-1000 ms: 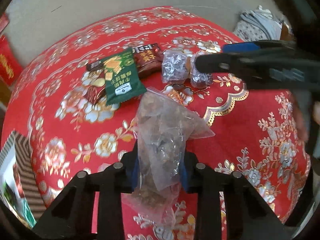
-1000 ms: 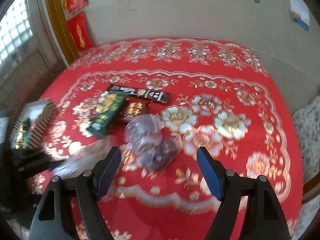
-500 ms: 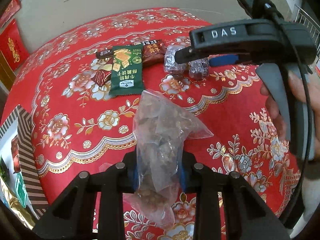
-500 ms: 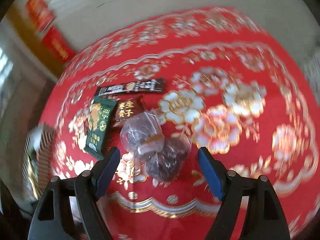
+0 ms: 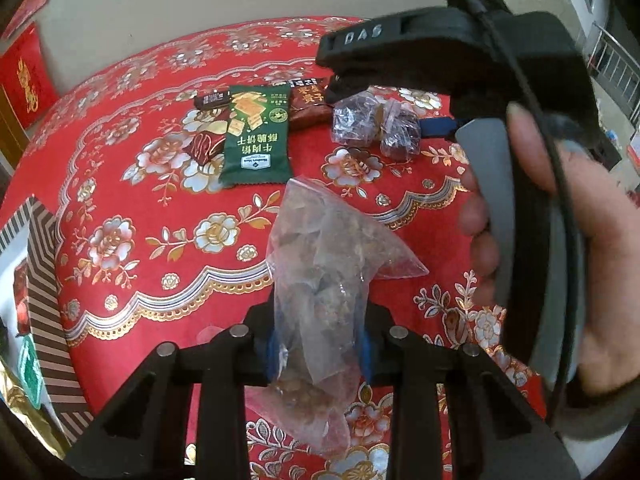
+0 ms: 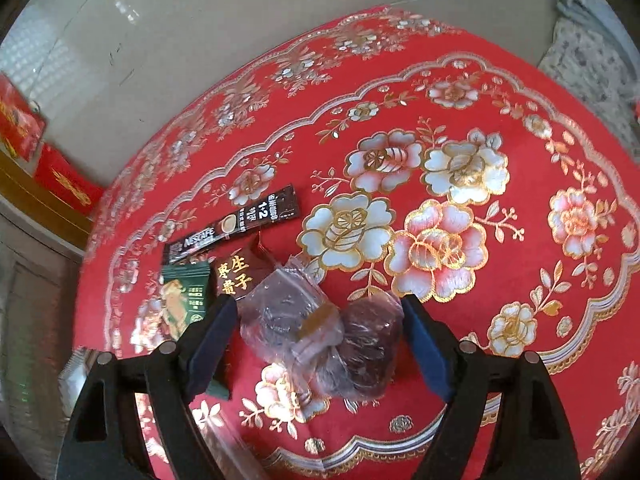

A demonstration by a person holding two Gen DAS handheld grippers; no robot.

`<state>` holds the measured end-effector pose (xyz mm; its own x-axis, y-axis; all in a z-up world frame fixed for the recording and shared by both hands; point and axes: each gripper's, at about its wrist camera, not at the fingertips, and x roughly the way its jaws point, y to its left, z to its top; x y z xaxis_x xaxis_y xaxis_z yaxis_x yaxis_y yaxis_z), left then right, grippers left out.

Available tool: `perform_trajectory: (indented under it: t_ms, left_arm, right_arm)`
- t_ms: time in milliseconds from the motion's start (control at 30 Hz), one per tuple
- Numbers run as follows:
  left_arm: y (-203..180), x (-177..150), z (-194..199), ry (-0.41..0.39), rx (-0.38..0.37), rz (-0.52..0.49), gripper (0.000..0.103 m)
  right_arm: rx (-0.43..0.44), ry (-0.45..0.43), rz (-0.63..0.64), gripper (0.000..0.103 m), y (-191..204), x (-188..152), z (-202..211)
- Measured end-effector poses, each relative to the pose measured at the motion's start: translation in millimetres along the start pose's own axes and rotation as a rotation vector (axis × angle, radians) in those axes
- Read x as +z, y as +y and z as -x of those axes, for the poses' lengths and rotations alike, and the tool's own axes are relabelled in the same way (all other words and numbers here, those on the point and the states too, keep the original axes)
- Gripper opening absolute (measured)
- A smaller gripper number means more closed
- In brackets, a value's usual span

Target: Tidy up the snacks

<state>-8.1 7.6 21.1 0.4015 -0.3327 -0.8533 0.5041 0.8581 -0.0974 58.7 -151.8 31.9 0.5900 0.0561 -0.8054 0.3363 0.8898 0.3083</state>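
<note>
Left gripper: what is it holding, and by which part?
The left gripper is shut on a clear snack bag, pinching its lower middle; the bag's top sticks out beyond the fingers.

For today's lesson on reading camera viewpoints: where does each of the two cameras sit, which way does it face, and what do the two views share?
Left wrist: on the left gripper, tilted down over the red tablecloth; its jaws are shut on a clear bag; the hand holding the right gripper shows.
Right wrist: on the right gripper, facing down; its opening jaws straddle two dark bagged snacks without touching.
Shared: the bagged snacks, green packet, tablecloth.
</note>
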Motion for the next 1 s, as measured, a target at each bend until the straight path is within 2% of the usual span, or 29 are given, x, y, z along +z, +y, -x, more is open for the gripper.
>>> perform_trajectory:
  t_ms: [100, 167, 233, 367, 533, 600, 767, 1000]
  left_arm:
    - [1, -1, 0, -0.001, -0.008, 0.005, 0.033]
    - [1, -1, 0, -0.001, -0.011, 0.008, 0.034]
    - [2, -1, 0, -0.003, -0.014, 0.013, 0.034]
    - [1, -3, 1, -0.006, -0.01, 0.022, 0.034]
    - [0, -8, 5, -0.006, 0.016, 0.049, 0.034]
    - [-2, -11, 7, -0.011, 0.033, 0.063, 0.034]
    - [-7, -20, 13, -0.027, 0.075, 0.117, 0.034]
    - [-13, -30, 17, -0.035, 0.129, 0.171, 0.034]
  right_arm:
    - [-0.051, -0.017, 0.113, 0.083, 11, -4, -3]
    - [-0.045, -0.028, 0.134, 0.083, 8, -5, -5]
    - [-0.049, -0.033, 0.169, 0.072, 5, -6, -3]
    - [-0.039, -0.028, 0.258, 0.071, 0, -14, 2]
    - [0.028, -0.007, 0.307, 0.07, -19, -30, 19]
    - [0.043, -0.006, 0.326, 0.066, -24, -39, 28]
    - [0.069, 0.014, 0.39, 0.065, -34, -69, 52]
    - [0.112, 0.076, 0.507, 0.066, -32, -102, 68]
